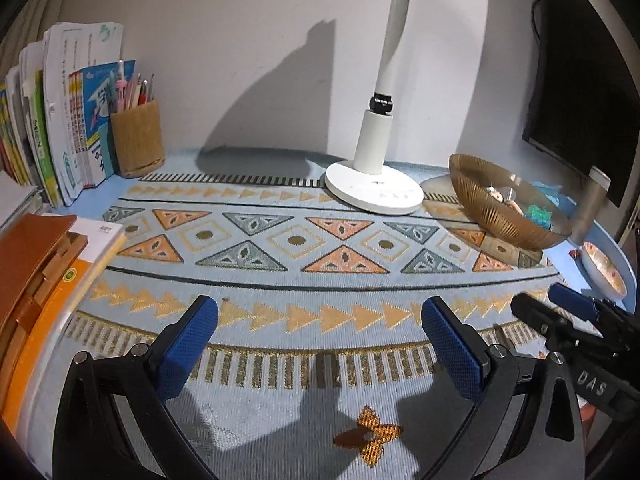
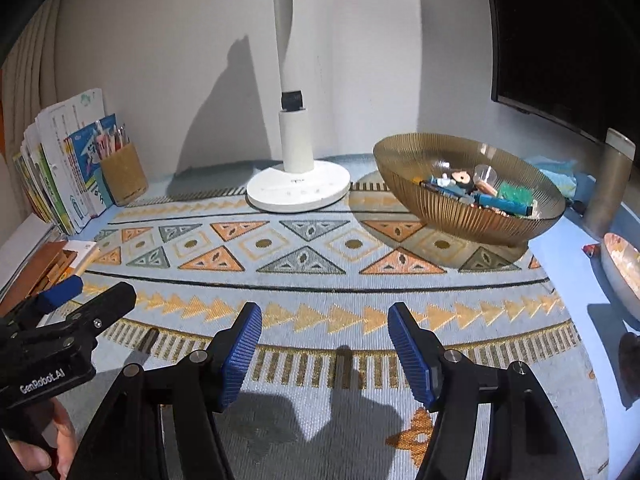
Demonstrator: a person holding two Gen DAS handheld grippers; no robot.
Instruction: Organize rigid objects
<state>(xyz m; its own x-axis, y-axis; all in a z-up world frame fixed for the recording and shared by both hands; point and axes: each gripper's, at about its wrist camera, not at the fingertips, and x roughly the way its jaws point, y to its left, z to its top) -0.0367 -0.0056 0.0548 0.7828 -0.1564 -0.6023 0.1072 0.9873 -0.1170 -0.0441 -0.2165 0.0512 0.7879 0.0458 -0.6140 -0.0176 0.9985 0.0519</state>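
Both our left claw (image 1: 319, 330) and right claw (image 2: 325, 336) hang released and empty; reaching carelessly could tip the amber bowl (image 2: 476, 216) of small items.

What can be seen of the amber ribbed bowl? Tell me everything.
The amber bowl is wide, shallow and see-through, with fine vertical ribs, and looks like tinted glass or plastic. It stands upright on the patterned mat, right of the white lamp base, apart from it. Inside lie small mixed items: blue pens or markers, a green piece, a clear round piece. No gripper touches it.
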